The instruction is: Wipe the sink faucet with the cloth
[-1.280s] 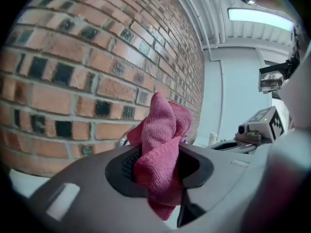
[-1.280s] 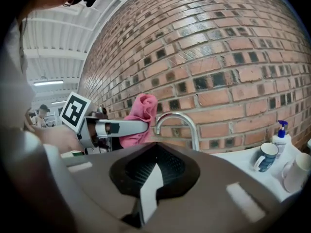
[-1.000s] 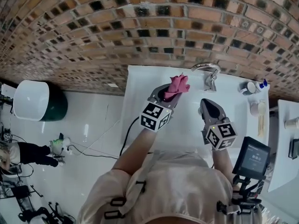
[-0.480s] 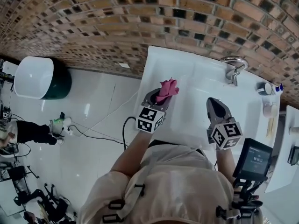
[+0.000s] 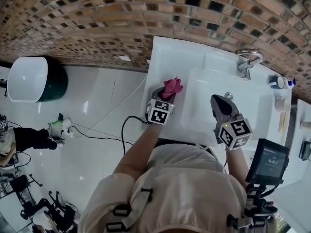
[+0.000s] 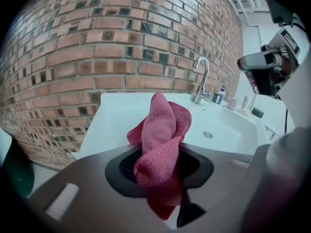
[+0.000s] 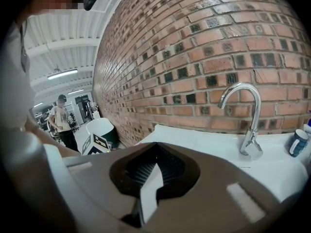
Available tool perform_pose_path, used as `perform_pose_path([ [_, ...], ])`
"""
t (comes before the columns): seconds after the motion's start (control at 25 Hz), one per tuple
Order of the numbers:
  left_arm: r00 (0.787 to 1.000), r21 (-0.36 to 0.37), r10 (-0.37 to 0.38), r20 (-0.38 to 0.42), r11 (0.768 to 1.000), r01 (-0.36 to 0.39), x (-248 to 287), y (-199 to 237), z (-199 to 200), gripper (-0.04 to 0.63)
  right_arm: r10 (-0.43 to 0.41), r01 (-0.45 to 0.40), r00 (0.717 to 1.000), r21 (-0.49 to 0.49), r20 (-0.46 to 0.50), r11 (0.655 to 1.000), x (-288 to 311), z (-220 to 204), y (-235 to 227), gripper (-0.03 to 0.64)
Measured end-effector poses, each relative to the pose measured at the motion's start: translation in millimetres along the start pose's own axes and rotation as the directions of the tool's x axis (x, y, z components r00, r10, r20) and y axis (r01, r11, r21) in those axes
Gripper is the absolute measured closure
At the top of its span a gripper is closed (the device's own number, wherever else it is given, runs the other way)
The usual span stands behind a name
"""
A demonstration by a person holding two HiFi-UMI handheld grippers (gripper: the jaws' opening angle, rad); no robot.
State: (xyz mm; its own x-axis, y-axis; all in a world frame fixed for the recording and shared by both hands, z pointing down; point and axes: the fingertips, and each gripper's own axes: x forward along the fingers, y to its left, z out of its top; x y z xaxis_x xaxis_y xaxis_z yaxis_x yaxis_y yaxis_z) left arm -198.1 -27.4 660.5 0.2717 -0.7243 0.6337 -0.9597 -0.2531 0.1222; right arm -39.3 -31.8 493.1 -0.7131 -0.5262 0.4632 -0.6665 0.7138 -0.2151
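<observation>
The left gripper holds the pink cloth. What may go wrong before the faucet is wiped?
1. The cloth is a loose bunch in the jaws of the left gripper; it may slip out against the faucet.
2. Small containers stand beside the faucet; a wide wipe could knock them over.

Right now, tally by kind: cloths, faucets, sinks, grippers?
Cloth: 1
Faucet: 1
Sink: 1
Grippers: 2, the left gripper and the right gripper
Total: 5
</observation>
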Motion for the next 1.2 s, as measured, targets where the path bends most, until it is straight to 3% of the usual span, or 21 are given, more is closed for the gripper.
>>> perform_pose_path([
  [0.16, 0.998, -0.013, 0.017, -0.068, 1.0, -0.018, 16.5, 5.7, -15.2, 0.456, -0.011, 0.012, 0.999, 0.017, -0.032, 1.0, -1.0, -5.9, -4.3, 0.63],
  [0.32, 0.995, 0.006, -0.018, -0.096, 1.0, 0.019, 26.7, 0.9, -20.2, 0.442, -0.032, 0.033, 0.999, 0.038, -0.036, 0.999, -3.7, -8.2, -11.4, 0.63],
  [0.44, 0.996, 0.043, -0.018, -0.085, 0.999, 0.022, 24.4, 0.6, -17.6, 0.342, -0.043, 0.044, 0.999, 0.033, -0.029, 0.998, -5.3, -5.7, -14.6, 0.63],
  [0.56, 0.999, 0.075, -0.012, -0.031, 0.997, 0.014, 7.5, 2.1, 1.8, 0.302, -0.044, 0.044, 0.999, 0.026, -0.011, 0.999, -5.6, 2.2, -15.9, 0.63],
  [0.84, 0.988, 0.077, -0.082, 0.134, 0.994, 0.073, -32.4, -21.8, 90.2, 0.304, -0.044, 0.043, 0.998, 0.022, 0.037, 0.999, -5.5, 24.1, -24.1, 0.63],
  [1.0, 0.955, 0.107, -0.091, 0.284, 0.992, 0.062, -54.6, -41.1, 156.7, 0.33, -0.048, 0.047, 0.995, 0.013, 0.091, 0.999, -9.6, 46.4, -32.4, 0.63],
  [1.2, 0.892, 0.152, -0.119, 0.436, 0.987, 0.057, -74.5, -69.6, 220.2, 0.501, -0.057, 0.06, 0.986, -0.014, 0.158, 0.998, -19.4, 76.2, -43.7, 0.63],
])
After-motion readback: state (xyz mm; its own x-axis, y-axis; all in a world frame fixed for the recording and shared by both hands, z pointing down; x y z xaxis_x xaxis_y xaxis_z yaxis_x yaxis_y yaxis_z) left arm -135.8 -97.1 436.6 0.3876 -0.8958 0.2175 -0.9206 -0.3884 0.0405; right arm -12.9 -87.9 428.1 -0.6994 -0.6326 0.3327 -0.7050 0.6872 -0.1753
